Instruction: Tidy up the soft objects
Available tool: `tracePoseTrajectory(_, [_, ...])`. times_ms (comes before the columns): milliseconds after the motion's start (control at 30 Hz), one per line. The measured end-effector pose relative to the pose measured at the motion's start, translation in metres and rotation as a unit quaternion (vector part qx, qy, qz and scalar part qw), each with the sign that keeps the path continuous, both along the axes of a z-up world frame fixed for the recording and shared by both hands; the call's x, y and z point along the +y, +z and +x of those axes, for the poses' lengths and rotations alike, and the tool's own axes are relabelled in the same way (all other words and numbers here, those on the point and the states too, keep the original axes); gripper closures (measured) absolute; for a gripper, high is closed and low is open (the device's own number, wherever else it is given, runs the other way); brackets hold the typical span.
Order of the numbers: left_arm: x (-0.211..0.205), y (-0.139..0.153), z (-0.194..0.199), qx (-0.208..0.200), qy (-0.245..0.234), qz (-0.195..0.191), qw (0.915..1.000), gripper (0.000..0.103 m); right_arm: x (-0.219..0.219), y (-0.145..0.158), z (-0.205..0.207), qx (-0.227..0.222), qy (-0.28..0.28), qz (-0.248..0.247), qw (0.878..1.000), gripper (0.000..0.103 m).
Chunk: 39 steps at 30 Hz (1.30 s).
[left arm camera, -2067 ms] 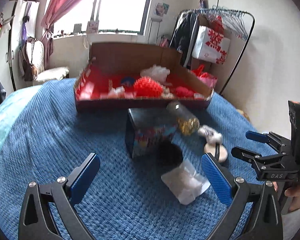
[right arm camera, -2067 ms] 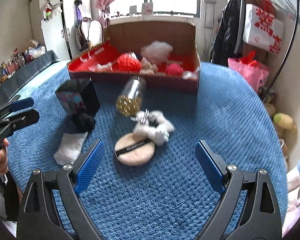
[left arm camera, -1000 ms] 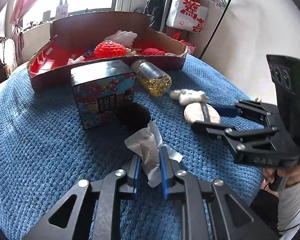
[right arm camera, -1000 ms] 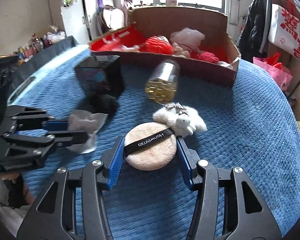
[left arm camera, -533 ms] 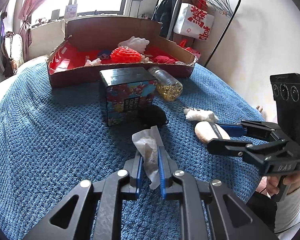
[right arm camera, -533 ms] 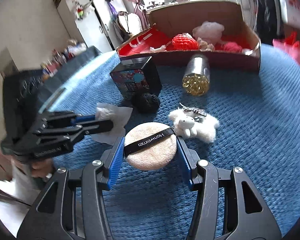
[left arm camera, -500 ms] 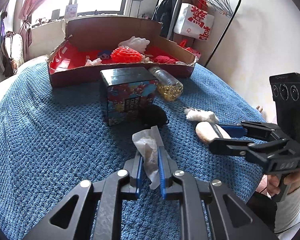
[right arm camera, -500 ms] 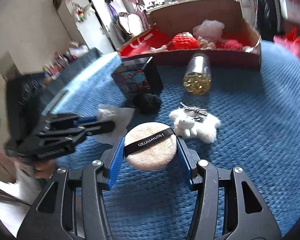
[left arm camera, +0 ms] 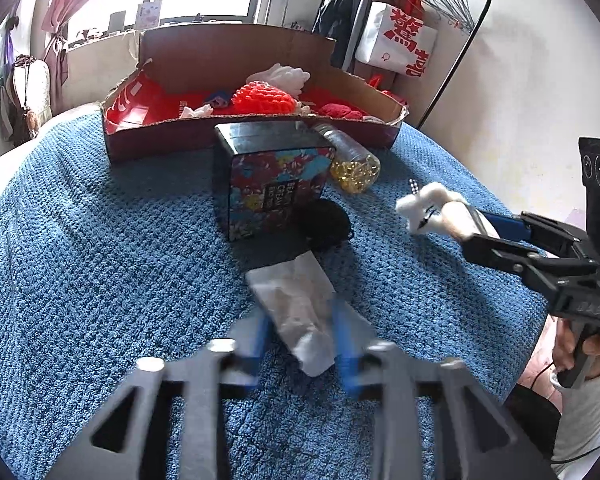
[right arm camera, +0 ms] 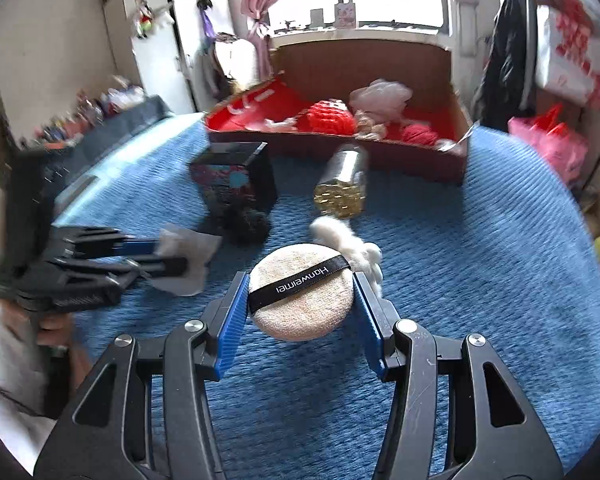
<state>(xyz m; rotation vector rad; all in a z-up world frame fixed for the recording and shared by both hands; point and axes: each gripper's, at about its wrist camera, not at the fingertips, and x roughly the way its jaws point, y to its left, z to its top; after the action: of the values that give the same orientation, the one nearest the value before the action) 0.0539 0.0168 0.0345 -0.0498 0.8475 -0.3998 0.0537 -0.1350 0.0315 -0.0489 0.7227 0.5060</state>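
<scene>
My left gripper (left arm camera: 300, 340) has its blue fingers spread wider around a crumpled white tissue (left arm camera: 296, 304); the image is blurred and the grip is unclear. It also shows in the right wrist view (right arm camera: 180, 256). My right gripper (right arm camera: 300, 300) is shut on a round beige powder puff (right arm camera: 300, 296) with a black band, held above the blue blanket. A white fluffy toy (right arm camera: 352, 244) hangs against the puff; it also shows in the left wrist view (left arm camera: 428, 204). A red-lined cardboard box (left arm camera: 148, 136) of soft things sits at the back.
A black patterned tin (left arm camera: 272, 176), a black pompom (left arm camera: 328, 224) and a jar of yellow capsules (left arm camera: 352, 160) lie on the blue knitted blanket (left arm camera: 80, 260). A clothes rack with a red-and-white bag (left arm camera: 400, 40) stands at the back right. A white cabinet (right arm camera: 172, 40) stands at the left.
The right gripper has lifted the puff, and the white toy rises with it. The left gripper's fingers have spread apart around the tissue, and both views are motion-blurred.
</scene>
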Motion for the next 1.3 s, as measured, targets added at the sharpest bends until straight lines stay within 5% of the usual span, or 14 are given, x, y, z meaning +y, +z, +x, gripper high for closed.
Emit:
tracePoseTrajectory(33, [0.0,0.0,0.0,-0.003,0.001,-0.002,1.0,0.041,-0.002,0.0,0.001,0.008,0.006,0.013,1.0,0.054])
tracePoseTrajectory(533, [-0.023,-0.012,0.005,-0.017,-0.02,0.06,0.9979,0.035,0.02,-0.024,-0.012,0.03,0.057,-0.016,0.998,0.052])
tracePoseTrajectory(833, [-0.027,-0.013,0.011,-0.013,-0.024,0.06,0.9978,0.029,-0.036,0.013,-0.015,0.043,0.065,0.106,0.991,0.052])
tracePoseTrajectory(1000, [-0.028,-0.013,0.012,-0.013,-0.024,0.063,0.9977,0.029,-0.05,0.034,0.004,-0.006,0.002,0.073,0.997,0.052])
tracePoseTrajectory(1067, [-0.028,-0.013,0.012,-0.013,-0.023,0.063,0.9977,0.029,-0.057,0.035,0.02,0.025,0.042,0.137,0.989,0.052])
tracePoseTrajectory(1100, [-0.028,-0.013,0.012,-0.013,-0.024,0.063,0.9976,0.029,-0.057,0.033,0.029,0.034,0.02,0.133,0.99,0.051])
tracePoseTrajectory(1167, [-0.028,-0.013,0.011,-0.013,-0.024,0.064,0.9976,0.029,-0.044,0.032,0.032,-0.004,-0.028,0.044,0.999,0.051])
tracePoseTrajectory(1300, [-0.027,-0.014,0.01,-0.014,-0.026,0.065,0.9974,0.029,-0.027,0.023,0.033,0.005,0.002,0.043,0.999,0.051])
